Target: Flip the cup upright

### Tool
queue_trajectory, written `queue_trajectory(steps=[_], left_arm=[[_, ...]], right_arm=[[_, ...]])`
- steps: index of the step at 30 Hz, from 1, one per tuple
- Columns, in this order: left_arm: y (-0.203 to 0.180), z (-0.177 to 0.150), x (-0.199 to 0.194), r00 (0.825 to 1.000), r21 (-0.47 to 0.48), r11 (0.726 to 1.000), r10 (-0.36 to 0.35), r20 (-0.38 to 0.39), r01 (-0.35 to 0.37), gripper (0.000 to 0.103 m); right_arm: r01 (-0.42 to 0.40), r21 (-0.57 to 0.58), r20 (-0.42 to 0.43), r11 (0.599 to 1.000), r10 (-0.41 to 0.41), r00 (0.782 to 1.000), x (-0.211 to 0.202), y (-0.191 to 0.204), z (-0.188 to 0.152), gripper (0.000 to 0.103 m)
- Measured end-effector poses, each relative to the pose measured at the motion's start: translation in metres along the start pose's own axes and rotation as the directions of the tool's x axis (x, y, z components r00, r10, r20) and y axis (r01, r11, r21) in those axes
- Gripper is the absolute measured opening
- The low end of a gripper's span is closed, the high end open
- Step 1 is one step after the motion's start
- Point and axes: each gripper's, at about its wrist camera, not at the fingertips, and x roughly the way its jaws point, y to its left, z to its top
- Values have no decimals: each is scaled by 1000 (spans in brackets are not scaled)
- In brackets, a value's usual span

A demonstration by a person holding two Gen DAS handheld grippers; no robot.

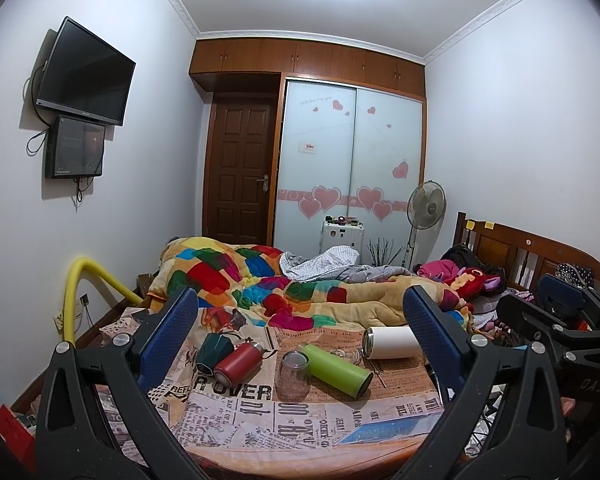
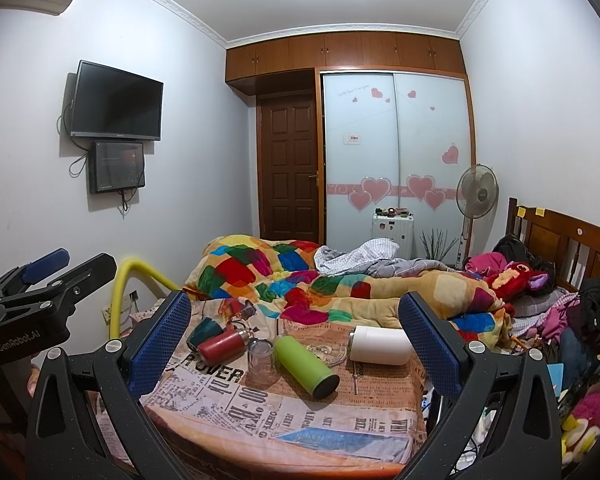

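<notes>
Several vessels are on a newspaper-print table (image 1: 260, 412). A white cup (image 1: 392, 342) (image 2: 380, 345), a green bottle (image 1: 338, 369) (image 2: 306, 364), a red bottle (image 1: 240, 363) (image 2: 220, 346) and a dark green cup (image 1: 214, 350) (image 2: 204, 330) lie on their sides. A clear glass (image 1: 294, 374) (image 2: 259, 362) stands on the table; which end is up is unclear. My left gripper (image 1: 300, 332) and right gripper (image 2: 296, 324) are open and empty, held above the table's near edge, with the vessels seen between their fingers.
A bed with a colourful quilt (image 1: 268, 280) lies behind the table. A yellow padded rail (image 1: 88, 284) stands at the left. Clothes and a red plush toy (image 2: 516, 276) pile at the right by the headboard. A fan (image 1: 426, 204) and wardrobe stand behind.
</notes>
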Motion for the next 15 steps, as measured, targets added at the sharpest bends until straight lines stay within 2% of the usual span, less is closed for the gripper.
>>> queue_trajectory(steps=[15], left_arm=[[1, 0, 1, 1000, 0, 1000, 0, 0, 0, 103]], right_arm=[[0, -1, 0, 1000, 0, 1000, 0, 0, 0, 103]])
